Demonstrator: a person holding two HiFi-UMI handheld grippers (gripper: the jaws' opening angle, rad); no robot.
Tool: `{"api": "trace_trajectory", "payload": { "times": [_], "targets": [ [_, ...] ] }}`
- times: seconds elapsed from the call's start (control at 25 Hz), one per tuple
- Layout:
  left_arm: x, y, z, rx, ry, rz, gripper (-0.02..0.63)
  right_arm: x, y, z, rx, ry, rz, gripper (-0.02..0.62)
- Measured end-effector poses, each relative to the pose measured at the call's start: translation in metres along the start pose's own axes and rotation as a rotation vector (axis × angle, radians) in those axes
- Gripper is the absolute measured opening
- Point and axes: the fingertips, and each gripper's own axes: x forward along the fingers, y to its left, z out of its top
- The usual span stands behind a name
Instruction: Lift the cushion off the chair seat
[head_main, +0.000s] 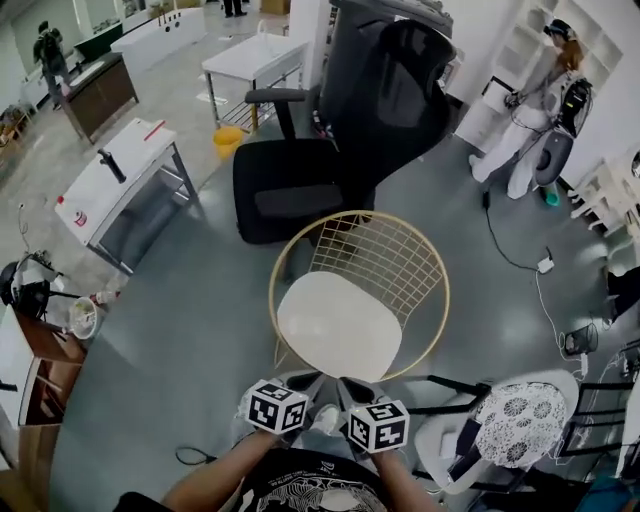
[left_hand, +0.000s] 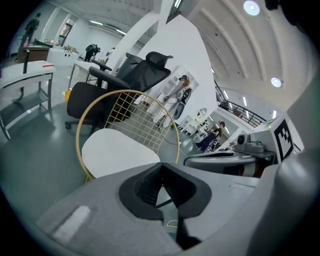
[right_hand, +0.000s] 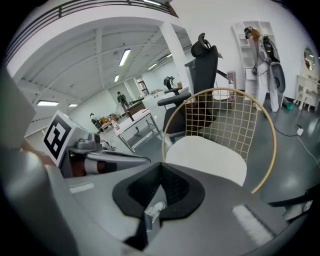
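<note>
Not started: cushion (head_main: 338, 325) lies on chair (head_main: 400, 262) seat, centre frame.
Jaws together and empty on left gripper (head_main: 300, 384) and right gripper (head_main: 354, 386), lower centre, clear of cushion; grasp and lift remain.

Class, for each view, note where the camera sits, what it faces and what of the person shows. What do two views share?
Head view: on the head, looking down at the cushion on the chair; forearms, left claw and right claw show.
Left gripper view: on the left claw, facing the chair along shut jaws; right claw beside.
Right gripper view: on the right claw, facing the chair; left claw beside.
Shared: cushion and chair.
</note>
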Motion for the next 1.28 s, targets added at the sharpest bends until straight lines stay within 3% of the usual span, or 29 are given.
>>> {"api": "trace_trajectory", "payload": {
  "times": [0.24,0.48,0.88,1.28],
  "targets": [
    [-0.002,0.023,-0.004,-0.087,-0.042,0.099,-0.003,0.026,-0.002,-0.003,-0.027,0.035,0.106,-0.002],
    [0.022,0.027,-0.029,-0.166,-0.085,0.102,-0.002,0.044,-0.022,-0.024,-0.074,0.075,0.179,-0.002],
    [0.052,0.08,-0.073,-0.373,-0.17,0.1,-0.002,0.082,-0.024,-0.05,-0.084,0.127,0.217,-0.002],
    [0.088,0.133,-0.102,-0.48,-0.233,0.071,0.043,0.103,-0.038,-0.069,-0.157,0.185,0.206,-0.002]
  ]
}}
